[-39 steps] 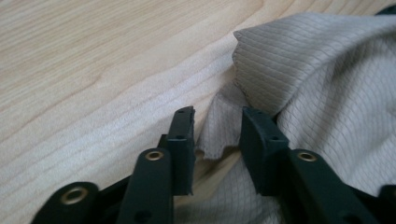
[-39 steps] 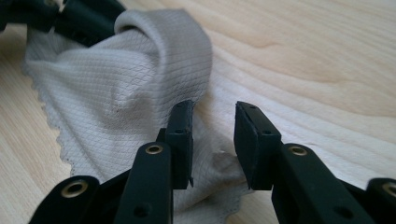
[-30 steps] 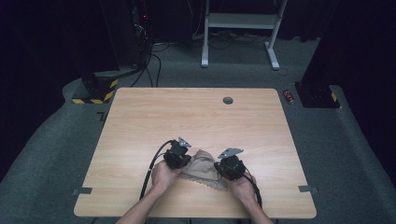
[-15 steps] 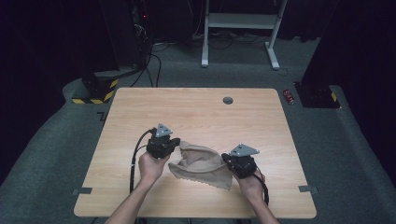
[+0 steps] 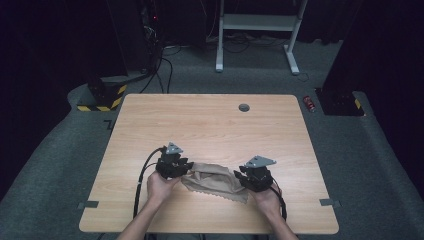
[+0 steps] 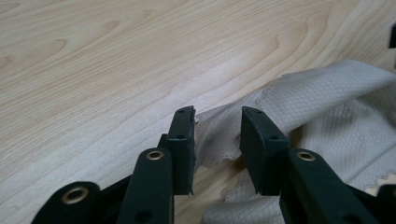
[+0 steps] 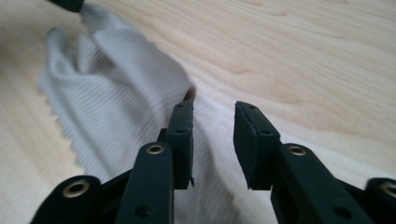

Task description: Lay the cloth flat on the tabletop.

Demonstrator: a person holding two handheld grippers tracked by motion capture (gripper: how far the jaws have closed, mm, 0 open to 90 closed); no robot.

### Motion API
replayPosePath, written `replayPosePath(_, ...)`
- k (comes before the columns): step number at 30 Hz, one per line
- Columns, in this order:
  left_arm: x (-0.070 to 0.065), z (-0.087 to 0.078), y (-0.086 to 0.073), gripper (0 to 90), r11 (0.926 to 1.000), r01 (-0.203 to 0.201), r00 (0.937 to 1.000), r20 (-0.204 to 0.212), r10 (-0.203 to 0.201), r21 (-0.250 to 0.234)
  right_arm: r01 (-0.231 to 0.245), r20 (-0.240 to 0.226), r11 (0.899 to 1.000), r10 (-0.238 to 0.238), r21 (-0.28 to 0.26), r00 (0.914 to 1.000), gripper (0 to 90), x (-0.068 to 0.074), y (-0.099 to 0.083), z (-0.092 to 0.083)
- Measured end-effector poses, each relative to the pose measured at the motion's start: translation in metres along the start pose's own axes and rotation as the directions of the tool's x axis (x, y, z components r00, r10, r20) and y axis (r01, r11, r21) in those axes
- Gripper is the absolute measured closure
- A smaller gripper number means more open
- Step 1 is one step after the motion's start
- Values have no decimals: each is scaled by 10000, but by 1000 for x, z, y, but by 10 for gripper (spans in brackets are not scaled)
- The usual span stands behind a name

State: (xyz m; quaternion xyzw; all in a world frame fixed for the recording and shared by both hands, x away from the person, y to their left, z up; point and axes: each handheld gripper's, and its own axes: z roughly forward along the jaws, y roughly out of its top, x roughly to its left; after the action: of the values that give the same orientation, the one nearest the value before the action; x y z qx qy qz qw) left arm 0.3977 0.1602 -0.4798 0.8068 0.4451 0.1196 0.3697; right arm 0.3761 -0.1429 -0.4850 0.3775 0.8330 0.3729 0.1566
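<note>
A beige waffle-weave cloth point(image 5: 212, 180) lies rumpled and spread out on the wooden table point(image 5: 210, 125), near its front edge. My left gripper point(image 5: 185, 167) sits at the cloth's left end. In the left gripper view the left gripper point(image 6: 217, 112) is open, and a frayed corner of the cloth point(image 6: 327, 121) sticks up in the gap between its jaws. My right gripper point(image 5: 243, 176) rests at the cloth's right end. In the right gripper view the right gripper point(image 7: 212, 107) is open over the cloth point(image 7: 112, 98), whose edge runs under and between the jaws.
A black grommet hole point(image 5: 244, 107) marks the table's far side. Grey tape tabs point(image 5: 90, 204) stick to the front corners. On the floor beyond stand a white desk frame point(image 5: 257, 22), a yellow-and-black striped block point(image 5: 102, 97) and a red can point(image 5: 310, 103).
The two grippers have moved apart, the left one leftward and the right one rightward. The cloth, bunched between them a second ago, now lies drawn out wider.
</note>
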Motion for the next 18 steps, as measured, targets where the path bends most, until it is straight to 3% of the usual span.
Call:
replayPosePath(5,-5,17,-3,644,9981,-167,9998,-112,174,601,205,-30,9957,-203,909,9998,655,2,5,24)
replayPosePath(9,-8,27,-10,637,9967,-127,9997,-180,142,806,129,-400,9876,-67,1565,9992,823,5,1,35)
replayPosePath(10,-8,28,-11,635,9955,-167,9997,-180,185,929,366,-426,9868,-302,1578,9986,879,5,1,35)
replayPosePath(14,-10,30,-11,638,9947,-263,9991,-307,295,995,377,-353,9897,-331,1380,9988,896,5,4,27)
replayPosePath(16,-9,30,-11,666,9946,-296,9987,-389,336,992,482,-205,9940,-464,982,9987,897,4,7,19)
replayPosePath(17,-9,30,-11,706,9945,-288,9986,-414,331,1006,576,-6,9972,-577,475,9983,897,5,11,8)
replayPosePath(18,-8,30,-11,706,9950,-185,9989,-402,226,986,576,-6,9972,-577,475,9983,897,5,11,8)
